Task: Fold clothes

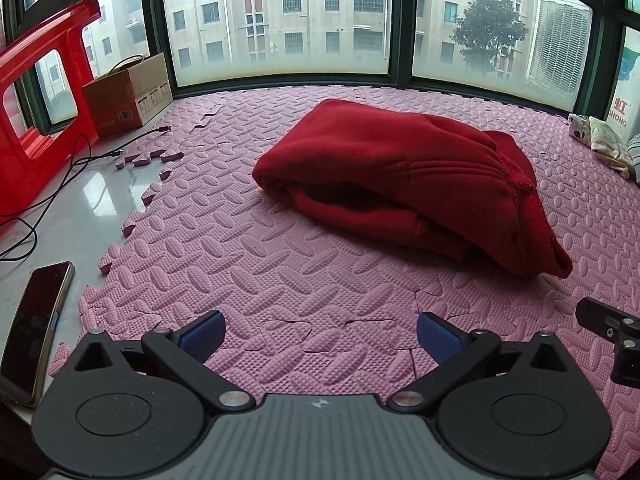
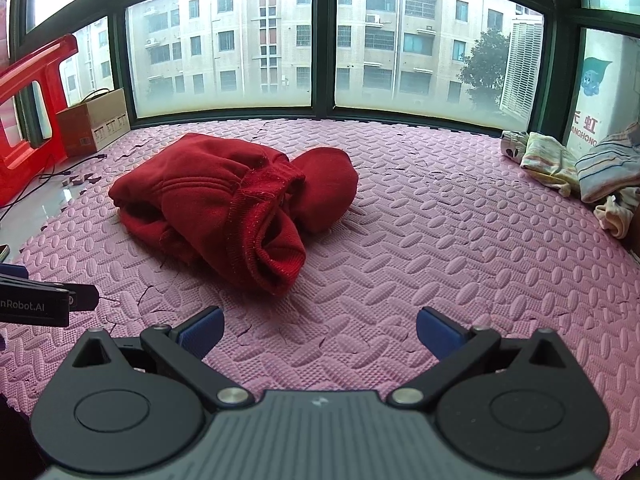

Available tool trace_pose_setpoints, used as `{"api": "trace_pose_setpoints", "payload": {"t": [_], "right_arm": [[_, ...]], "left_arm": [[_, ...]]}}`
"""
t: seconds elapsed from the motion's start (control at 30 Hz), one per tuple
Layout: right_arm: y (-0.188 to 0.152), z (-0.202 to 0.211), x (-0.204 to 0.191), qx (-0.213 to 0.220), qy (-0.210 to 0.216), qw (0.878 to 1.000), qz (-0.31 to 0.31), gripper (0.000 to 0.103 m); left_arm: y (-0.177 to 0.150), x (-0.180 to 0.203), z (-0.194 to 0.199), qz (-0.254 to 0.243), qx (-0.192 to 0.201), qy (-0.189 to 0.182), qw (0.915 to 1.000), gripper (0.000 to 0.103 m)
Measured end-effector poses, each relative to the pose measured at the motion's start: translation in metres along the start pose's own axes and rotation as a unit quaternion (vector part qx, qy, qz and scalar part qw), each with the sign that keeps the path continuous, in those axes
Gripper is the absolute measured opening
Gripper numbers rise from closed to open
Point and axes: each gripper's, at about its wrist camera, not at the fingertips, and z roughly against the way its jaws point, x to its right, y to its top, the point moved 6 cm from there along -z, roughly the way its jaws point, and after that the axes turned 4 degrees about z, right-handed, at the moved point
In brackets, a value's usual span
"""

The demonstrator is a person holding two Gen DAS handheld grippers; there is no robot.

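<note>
A red hooded sweatshirt (image 1: 404,184) lies in a rough folded bundle on the pink foam mat (image 1: 280,264), about midway across it and well short of the window edge. In the right wrist view its ribbed hem or cuff curls open toward the camera, and a rounded part, probably the hood, bulges on the side nearer the windows.

The left gripper (image 1: 320,334) hangs low over the near edge of the mat, its blue-padded fingers (image 1: 206,330) spread wide with nothing between them. The right gripper (image 2: 320,330) sits at the same near edge, its tongs equally wide and empty. Both are apart from the sweatshirt, which lies ahead of them. The right gripper's body shows at the right border of the left wrist view, and the left one's black casing shows at the left border of the right wrist view.

At the far left corner, off the mat on the pale stone ledge (image 1: 84,208), stands a cardboard box (image 1: 130,94); its top is open and a thin loop of cord or wire rises above it, but what it holds cannot be told. Just beside the box is a red plastic stool (image 1: 36,92) on its side. Black cables (image 1: 60,176) trail over the ledge, and a dark phone (image 1: 34,328) lies at its near edge. At the far right corner of the mat lies a small heap of light, striped and patterned clothes (image 2: 576,168).
</note>
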Motion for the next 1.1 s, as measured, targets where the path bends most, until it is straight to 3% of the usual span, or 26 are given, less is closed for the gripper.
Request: {"api": "trace_pose_setpoints", "payload": {"t": [1.1], "right_arm": [[0.012,-0.026,-0.006,-0.026,0.031,0.999,-0.005,0.103]], "left_arm": [[0.018,0.016,-0.025,-0.007,-0.030,0.001,0.9995,0.103]]}}
